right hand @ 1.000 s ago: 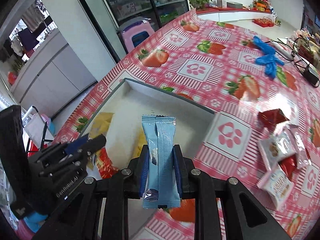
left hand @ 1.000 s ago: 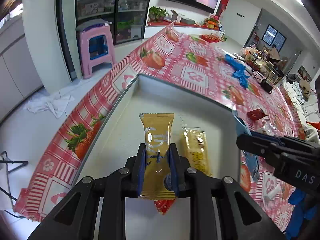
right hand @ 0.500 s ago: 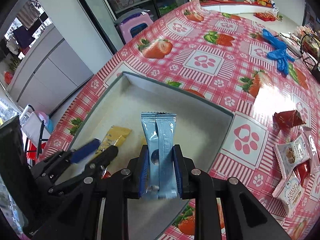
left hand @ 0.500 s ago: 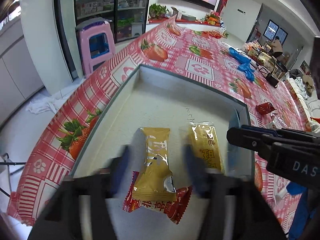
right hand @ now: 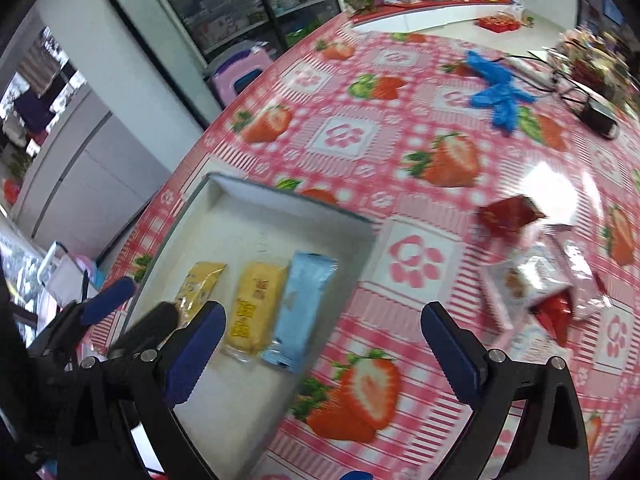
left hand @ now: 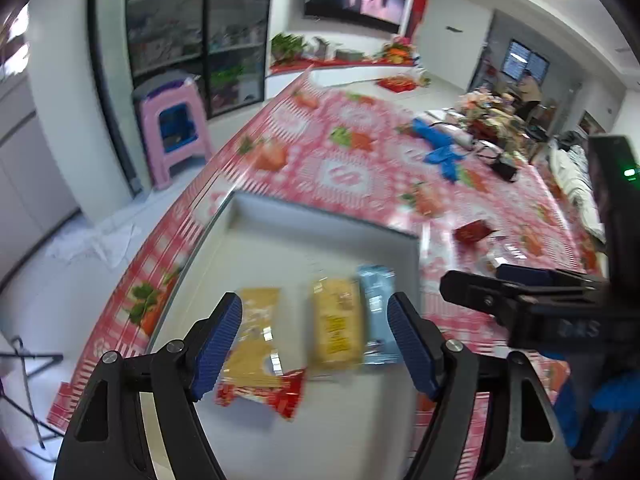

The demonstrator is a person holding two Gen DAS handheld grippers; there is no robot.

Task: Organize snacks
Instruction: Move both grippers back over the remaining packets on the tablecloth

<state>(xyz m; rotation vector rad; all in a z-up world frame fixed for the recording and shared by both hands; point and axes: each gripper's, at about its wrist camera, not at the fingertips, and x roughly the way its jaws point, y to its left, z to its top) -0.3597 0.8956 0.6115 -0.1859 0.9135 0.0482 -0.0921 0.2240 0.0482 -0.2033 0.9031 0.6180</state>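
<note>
Both the left gripper [left hand: 314,338] and right gripper [right hand: 322,354] hover with jaws apart and empty over the white tray [right hand: 256,216] near the tabletop's [right hand: 400,160] left edge, where gold [left hand: 256,332], yellow [right hand: 254,306] and blue packets [right hand: 300,310] lie side by side, more snacks [right hand: 536,280] well apart to the right.

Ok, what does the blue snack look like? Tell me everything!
The light blue snack packet is a long, flat, shiny wrapper with crimped ends and small markings too blurred to read. It lies flat inside the white tray, nearest the tray's right wall, right alongside a yellow packet. Nothing grips it.
</note>
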